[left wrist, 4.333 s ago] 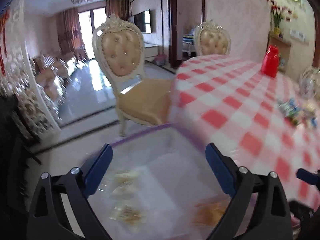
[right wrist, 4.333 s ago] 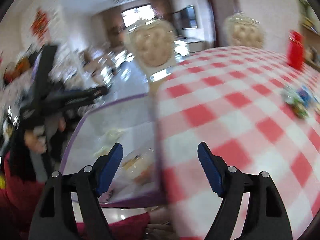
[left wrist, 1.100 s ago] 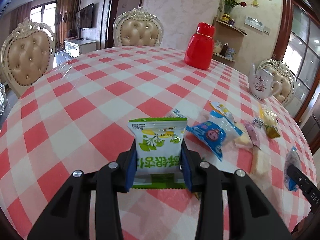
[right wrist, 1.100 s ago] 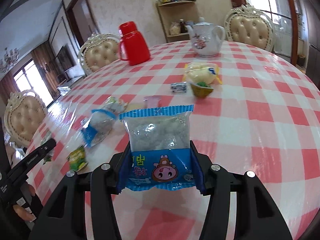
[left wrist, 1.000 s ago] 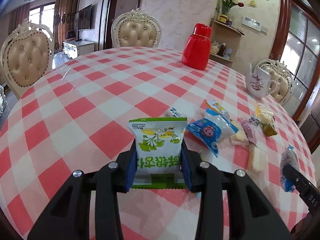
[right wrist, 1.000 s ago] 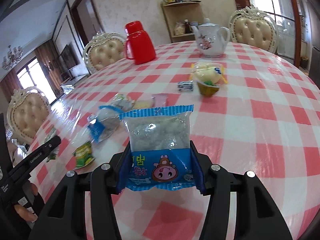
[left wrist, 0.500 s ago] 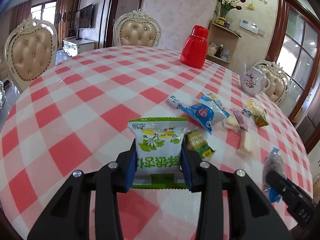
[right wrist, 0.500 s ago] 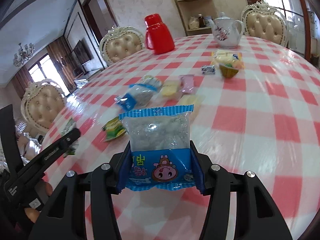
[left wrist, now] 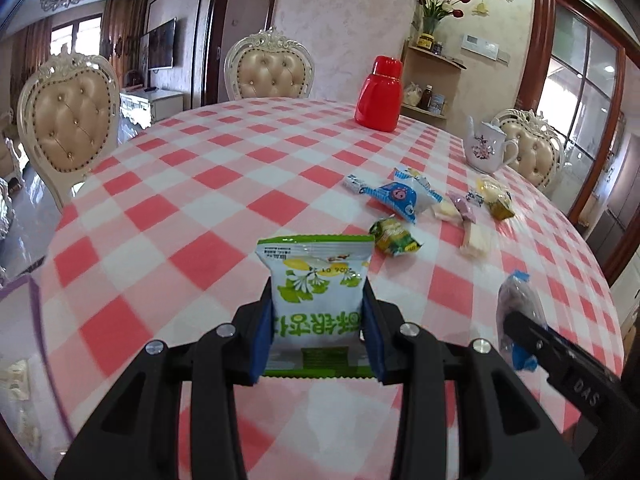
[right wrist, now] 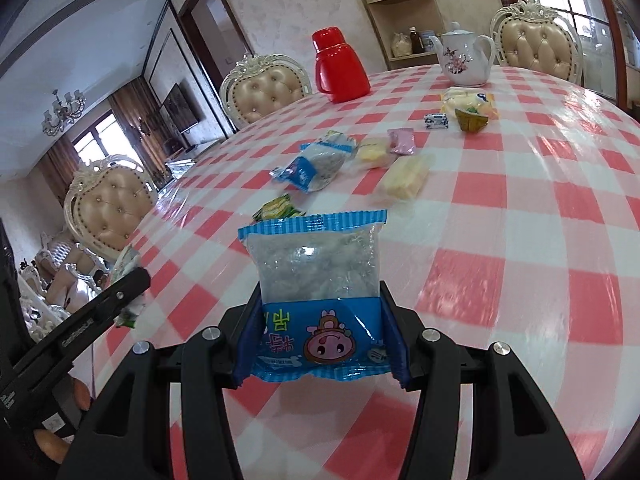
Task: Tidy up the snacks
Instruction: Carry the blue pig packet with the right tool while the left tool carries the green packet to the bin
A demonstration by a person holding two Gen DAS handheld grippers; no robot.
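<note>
My left gripper (left wrist: 318, 330) is shut on a green and white snack packet (left wrist: 316, 284), held upright above the checked table (left wrist: 192, 208). My right gripper (right wrist: 322, 328) is shut on a blue and clear snack packet (right wrist: 318, 276), also upright over the table. Several loose snacks lie further in: a blue packet (left wrist: 402, 196), a small green one (left wrist: 394, 236), pale yellow bars (right wrist: 404, 178) and a pink one (right wrist: 402, 141). In the left wrist view the right gripper shows at the lower right with its blue packet (left wrist: 516, 312). The left gripper's arm (right wrist: 80, 332) shows at the right wrist view's left edge.
A red thermos jug (left wrist: 380, 94) and a white teapot (left wrist: 488, 146) stand at the table's far side. Padded chairs (left wrist: 70, 114) ring the table. A clear box with a purple rim (left wrist: 20, 292) sits off the table's near left edge.
Both grippers have drawn back toward the table's near edge with their packets still held; the loose snacks now look farther away. The purple-rimmed box has come into the left wrist view.
</note>
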